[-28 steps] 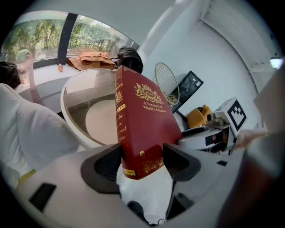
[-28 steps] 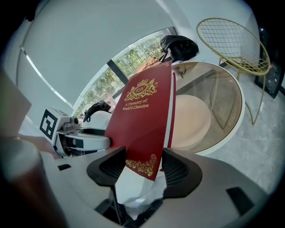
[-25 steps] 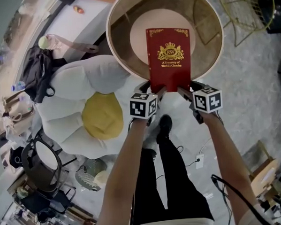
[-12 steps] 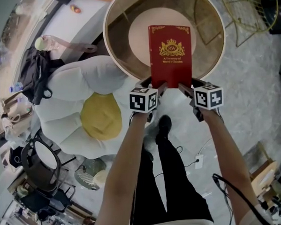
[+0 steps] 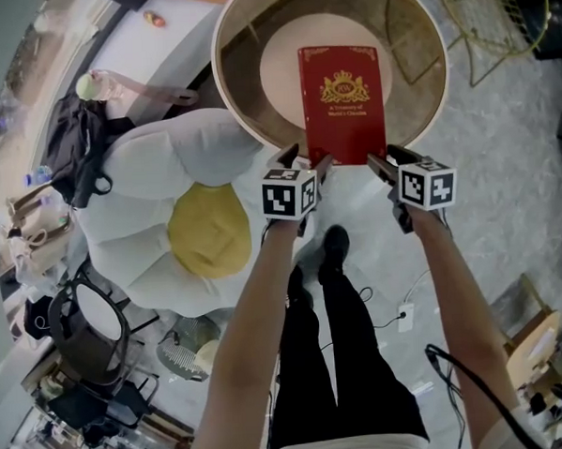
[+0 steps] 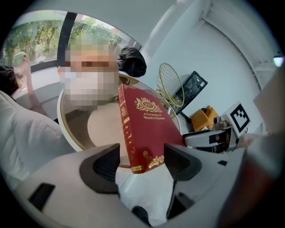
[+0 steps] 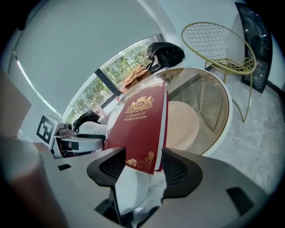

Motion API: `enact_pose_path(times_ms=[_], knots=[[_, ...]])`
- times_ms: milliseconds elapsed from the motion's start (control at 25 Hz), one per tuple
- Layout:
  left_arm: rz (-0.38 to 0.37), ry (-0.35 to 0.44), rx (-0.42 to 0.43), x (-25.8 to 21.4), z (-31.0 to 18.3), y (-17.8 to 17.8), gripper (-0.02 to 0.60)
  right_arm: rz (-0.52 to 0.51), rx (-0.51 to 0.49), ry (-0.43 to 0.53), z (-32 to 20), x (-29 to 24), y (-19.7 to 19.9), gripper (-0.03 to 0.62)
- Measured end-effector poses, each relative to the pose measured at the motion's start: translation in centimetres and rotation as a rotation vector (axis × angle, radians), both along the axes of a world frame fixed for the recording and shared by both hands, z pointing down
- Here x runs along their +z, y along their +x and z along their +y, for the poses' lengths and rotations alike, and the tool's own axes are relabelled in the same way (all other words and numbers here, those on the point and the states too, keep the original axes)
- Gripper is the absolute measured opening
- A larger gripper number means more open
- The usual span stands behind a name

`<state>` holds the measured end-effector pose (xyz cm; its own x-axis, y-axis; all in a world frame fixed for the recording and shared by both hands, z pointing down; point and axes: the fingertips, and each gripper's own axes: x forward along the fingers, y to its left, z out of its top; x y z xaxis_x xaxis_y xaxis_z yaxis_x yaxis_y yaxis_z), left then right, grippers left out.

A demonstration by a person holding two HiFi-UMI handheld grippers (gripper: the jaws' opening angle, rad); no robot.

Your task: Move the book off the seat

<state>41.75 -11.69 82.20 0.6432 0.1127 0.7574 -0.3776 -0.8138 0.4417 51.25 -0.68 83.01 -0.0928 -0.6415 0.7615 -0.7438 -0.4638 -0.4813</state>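
1. The red book [image 5: 342,103] is at the upper centre of the head view, cover up, over the beige seat pad [image 5: 283,78] of the round chair [image 5: 244,52].
2. The left gripper [image 6: 141,159] is closed on the book's lower-left corner, at the spine.
3. The right gripper [image 7: 140,161] clamps the lower-right corner, at the page edge.
4. A white flower-shaped cushion [image 5: 206,230] lies left of the chair.

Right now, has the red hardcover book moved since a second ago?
Yes. The red hardcover book has shifted slightly up the head view, farther in over the round tan chair.
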Motion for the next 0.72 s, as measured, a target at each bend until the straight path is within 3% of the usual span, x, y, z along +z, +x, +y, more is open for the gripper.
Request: enact_pose_path(times_ms=[200,400,520,560,600,720], knots=[[0.039,0.041,0.066,-4.7,0.3,-2.7,0.286,0.04,0.074,0.037,2.0,-4.6,-0.3,0.261],[0.094,0.06,0.141,-11.1,2.2,-5.4,0.253,0.046,0.041,0.093,3.3,-11.3,-4.5,0.226],[0.154,0.07,0.194,-16.4,4.1,-7.5,0.252,0.065,-0.039,0.141,4.3,-16.7,-8.8,0.179],[0.174,0.078,0.219,-18.2,4.9,-8.4,0.244,0.078,-0.048,0.164,4.9,-18.9,-9.9,0.136],[0.189,0.084,0.249,-19.8,5.8,-9.6,0.235,0.082,-0.042,0.19,5.6,-21.0,-11.1,0.099],[0.212,0.088,0.342,-24.2,8.9,-13.6,0.222,0.071,0.023,0.264,8.2,-27.2,-14.3,0.068]])
